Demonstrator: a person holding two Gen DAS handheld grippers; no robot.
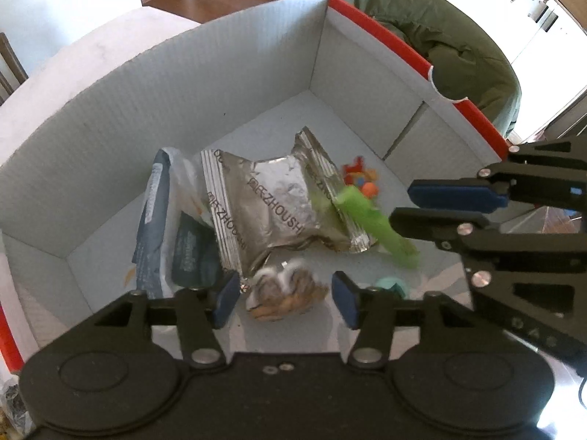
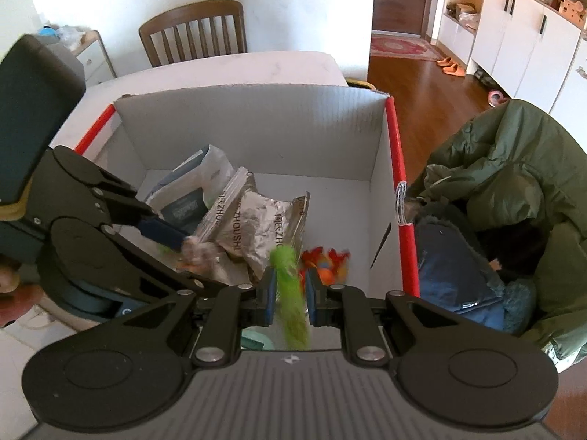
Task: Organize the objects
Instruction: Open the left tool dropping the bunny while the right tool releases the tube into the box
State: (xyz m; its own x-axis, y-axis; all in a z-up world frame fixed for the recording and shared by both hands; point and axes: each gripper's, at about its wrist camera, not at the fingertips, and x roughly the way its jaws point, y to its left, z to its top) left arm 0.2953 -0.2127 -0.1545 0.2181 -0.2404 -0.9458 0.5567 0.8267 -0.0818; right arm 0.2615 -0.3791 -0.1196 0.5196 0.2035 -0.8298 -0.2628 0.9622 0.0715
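White corrugated box (image 1: 110, 117) with red edge strips fills both views, sitting on pale tabletop (image 2: 227, 66). Wooden chair (image 2: 192, 31) behind tabletop at upper left of right wrist view; green jacket (image 2: 513, 168) bunched just right of the box; orange slippers (image 2: 451, 66) on wood floor, upper right.

Inside box: silver foil snack packet (image 1: 271, 201) mid-floor, blue-and-white plastic pouch (image 1: 161, 220) left of it and partly under it, orange feathered toy (image 2: 326, 260) to the right, small teal object (image 1: 390, 284) near bottom centre, too hidden to identify.

Left gripper (image 1: 286, 295) fingers spread wide, a blurred brown striped plush toy (image 1: 286, 293) between them, neither pad clearly touching. In right wrist view it enters from the left, crowding that side of the box.

Right gripper (image 2: 290, 291) fingers narrow, with a blurred green feathery toy (image 2: 290, 293) between the blue pads; contact unclear. Toy hangs over box floor, beside foil packet.
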